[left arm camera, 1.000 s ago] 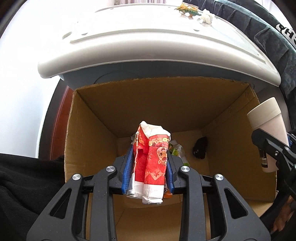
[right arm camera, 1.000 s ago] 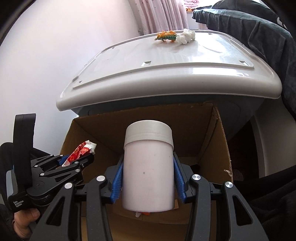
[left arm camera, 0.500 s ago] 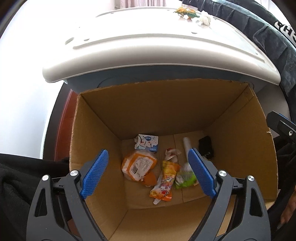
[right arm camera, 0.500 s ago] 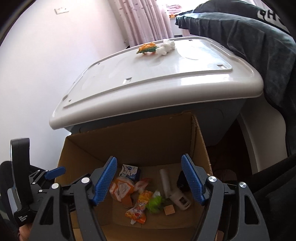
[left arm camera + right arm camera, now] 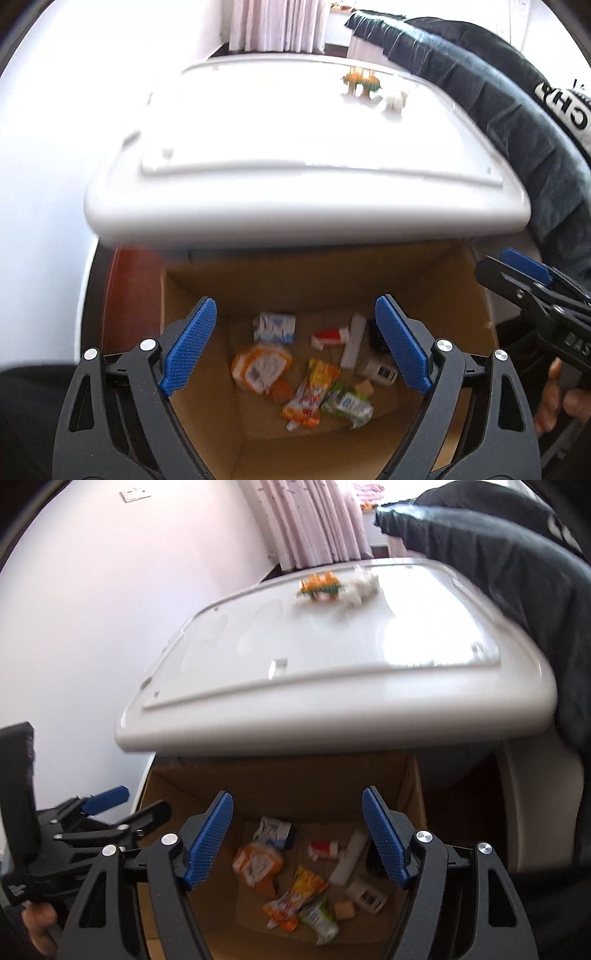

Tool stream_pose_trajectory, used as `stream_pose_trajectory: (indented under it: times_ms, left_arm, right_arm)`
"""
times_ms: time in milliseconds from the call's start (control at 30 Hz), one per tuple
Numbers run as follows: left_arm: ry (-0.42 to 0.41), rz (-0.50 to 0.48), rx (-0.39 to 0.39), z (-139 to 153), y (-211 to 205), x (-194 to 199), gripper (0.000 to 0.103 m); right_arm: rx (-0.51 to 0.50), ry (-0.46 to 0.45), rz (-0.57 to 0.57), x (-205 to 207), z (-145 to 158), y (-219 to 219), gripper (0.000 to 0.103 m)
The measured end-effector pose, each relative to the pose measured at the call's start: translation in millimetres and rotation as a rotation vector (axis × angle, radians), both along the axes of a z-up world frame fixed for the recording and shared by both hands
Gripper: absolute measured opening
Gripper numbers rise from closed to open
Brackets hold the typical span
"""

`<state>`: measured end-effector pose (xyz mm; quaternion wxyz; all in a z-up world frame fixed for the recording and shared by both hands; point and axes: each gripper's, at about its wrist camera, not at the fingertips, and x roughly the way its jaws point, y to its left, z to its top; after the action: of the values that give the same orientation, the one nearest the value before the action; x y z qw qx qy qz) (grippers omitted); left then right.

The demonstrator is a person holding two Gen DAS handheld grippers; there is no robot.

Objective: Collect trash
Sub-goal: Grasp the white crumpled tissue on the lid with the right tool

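Note:
An open cardboard box (image 5: 199,402) (image 5: 413,786) stands below me with several pieces of trash on its floor: a red-and-white wrapper (image 5: 328,338) (image 5: 323,849), a white cup lying on its side (image 5: 354,345) (image 5: 349,856), an orange packet (image 5: 260,369) (image 5: 256,864). My left gripper (image 5: 295,347) is open and empty above the box. My right gripper (image 5: 297,838) is open and empty above it too. More trash lies on the white lid behind: an orange-green wrapper (image 5: 360,79) (image 5: 319,585) and a white crumpled tissue (image 5: 395,101) (image 5: 364,585).
The white lid (image 5: 295,166) (image 5: 332,672) tops a grey-blue bin right behind the box. A dark jacket (image 5: 498,110) (image 5: 517,572) hangs over the right side. A pale wall is on the left, curtains (image 5: 314,520) at the back.
Both grippers opened: the red wrapper and the white cup dropped into the box. Both grippers have since lifted up and back, and the view now reaches the lid top.

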<state>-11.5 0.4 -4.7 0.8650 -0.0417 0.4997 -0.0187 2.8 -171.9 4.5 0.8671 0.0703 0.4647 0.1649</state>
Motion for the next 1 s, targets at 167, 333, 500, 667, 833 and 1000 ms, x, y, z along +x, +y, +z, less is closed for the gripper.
stream_pose_trajectory:
  times_ms: [167,333,500,667,833,1000]
  left_arm:
    - [-0.021,-0.032,-0.017,29.6,3.9,44.5,0.086]
    - [-0.068,-0.056,0.046,48.4,-1.5,90.9,0.086]
    - [-0.124,-0.031,0.102,45.2,0.3,110.5,0.087]
    - [-0.076,0.018,-0.004,36.5,9.5,121.2,0.087]
    - [-0.05,0.014,0.017,32.2,5.1,127.4,0.087]
    - [-0.052,0.004,-0.006,33.7,5.7,125.8,0.087]
  right_arm:
    - [-0.008,-0.045,-0.019,59.6,25.8,-5.9,0.072]
    - [-0.036,-0.046,-0.083,139.4,35.4,-13.2,0.072]
    - [-0.071,-0.026,-0.15,211.3,26.2,-18.2,0.072]
    - [-0.082,-0.008,-0.186,266.1,12.6,-16.4,0.071]
    - [-0.08,0.052,-0.238,307.0,-6.9,-15.2,0.068]
    - [-0.128,0.101,-0.267,322.1,-28.4,-11.2,0.061]
